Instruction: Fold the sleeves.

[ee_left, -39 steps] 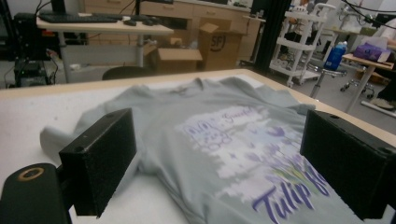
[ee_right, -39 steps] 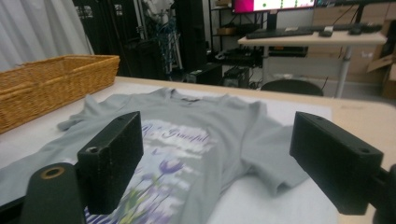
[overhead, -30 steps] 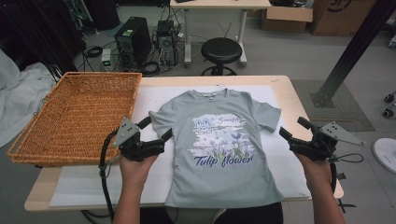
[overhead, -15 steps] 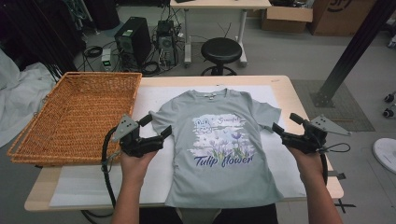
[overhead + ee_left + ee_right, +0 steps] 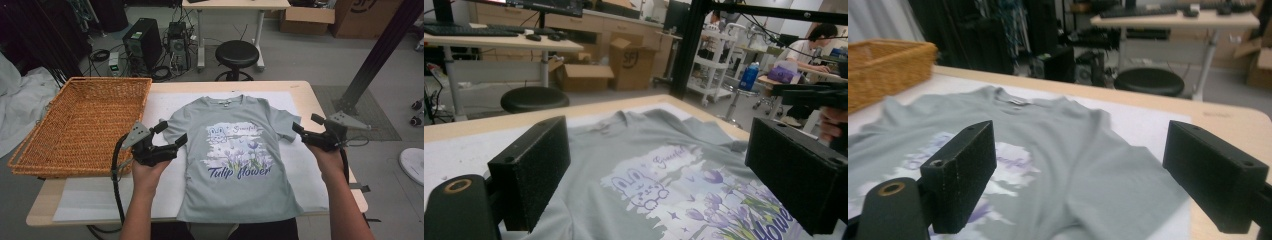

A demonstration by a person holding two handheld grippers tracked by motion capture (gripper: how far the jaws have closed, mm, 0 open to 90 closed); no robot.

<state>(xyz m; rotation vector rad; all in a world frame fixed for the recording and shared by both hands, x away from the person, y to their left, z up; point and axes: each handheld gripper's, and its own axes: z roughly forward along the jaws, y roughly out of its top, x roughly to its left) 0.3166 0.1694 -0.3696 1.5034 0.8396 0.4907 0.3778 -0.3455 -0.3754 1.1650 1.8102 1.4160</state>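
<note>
T-shirt flat, collar pointing away.

One grey T-shirt is lying on the worktop, and one wicker basket is sitting at its left edge. Two grippers are hovering there, the left gripper and the right gripper, each showing two black jaws. Beyond the far edge, one black stool and two cardboard boxes are standing on the floor.
</note>
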